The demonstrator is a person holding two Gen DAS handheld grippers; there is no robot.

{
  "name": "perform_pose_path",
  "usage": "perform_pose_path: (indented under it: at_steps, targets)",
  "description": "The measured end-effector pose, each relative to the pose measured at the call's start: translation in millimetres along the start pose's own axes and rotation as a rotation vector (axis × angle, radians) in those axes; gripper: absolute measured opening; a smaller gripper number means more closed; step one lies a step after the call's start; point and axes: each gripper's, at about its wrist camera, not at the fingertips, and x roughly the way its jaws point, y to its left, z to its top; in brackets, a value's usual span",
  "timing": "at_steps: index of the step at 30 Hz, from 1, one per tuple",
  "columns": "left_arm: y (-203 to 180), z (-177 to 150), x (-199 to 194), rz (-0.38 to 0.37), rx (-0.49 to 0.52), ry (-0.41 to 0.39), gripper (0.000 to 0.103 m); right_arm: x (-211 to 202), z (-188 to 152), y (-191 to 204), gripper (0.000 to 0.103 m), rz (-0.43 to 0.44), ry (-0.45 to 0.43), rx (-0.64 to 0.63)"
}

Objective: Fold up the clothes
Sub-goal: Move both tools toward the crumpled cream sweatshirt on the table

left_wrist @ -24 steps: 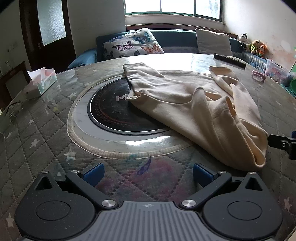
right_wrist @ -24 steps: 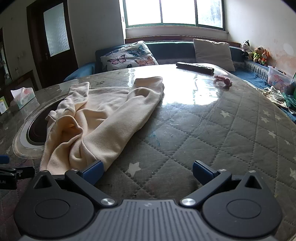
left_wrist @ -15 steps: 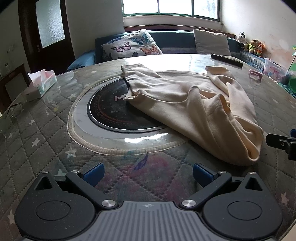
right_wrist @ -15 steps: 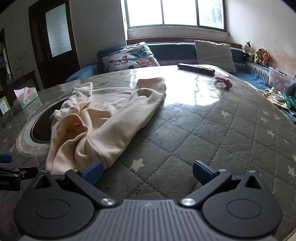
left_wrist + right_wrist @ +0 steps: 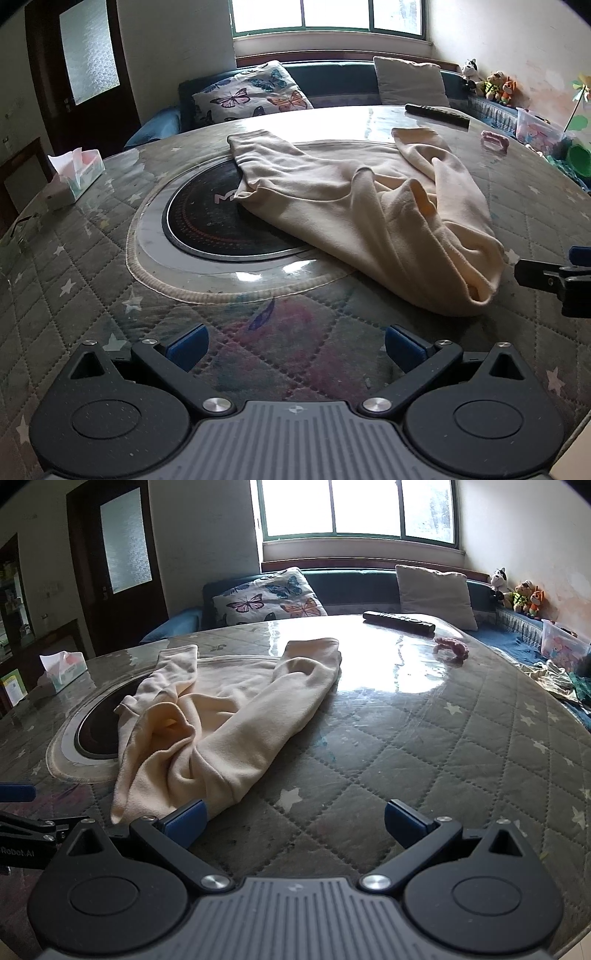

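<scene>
Currently a crumpled cream-coloured fleece pair of trousers [image 5: 369, 206] lies on the round quilted grey surface with star print [image 5: 74, 266], which is under a glossy clear cover. One trouser leg reaches over the black round hob plate [image 5: 207, 221] set in the middle of the surface; the bunched waist end lies toward the near edge.

The left hand-held gripper [image 5: 295, 341] hangs above the bare quilted cover with its blue-padded fingers spread wide and nothing between them, apart from the trousers. The right hand-held gripper [image 5: 293, 821] is spread wide too; its left blue pad [image 5: 184, 821] sits just at the near edge of the trousers [image 5: 221, 731], though I cannot tell whether it touches the cloth.

Farther back on the surface lie a black remote control [image 5: 399, 622] and a small pink object [image 5: 452, 648]. A tissue box [image 5: 75, 173] stands at the left rim.
</scene>
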Motion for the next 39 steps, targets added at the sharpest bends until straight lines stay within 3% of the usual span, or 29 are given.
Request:
perform_pose_path:
  at_steps: [23,39]
  targets:
    - [-3,12,0,-0.007,0.007,-0.018,0.103,6,5,3,0.103,0.014,0.007,-0.008]
    - [14,66,14,0.010,-0.010,-0.087,0.103,35,39,-3,0.103,0.029,0.013,-0.030]
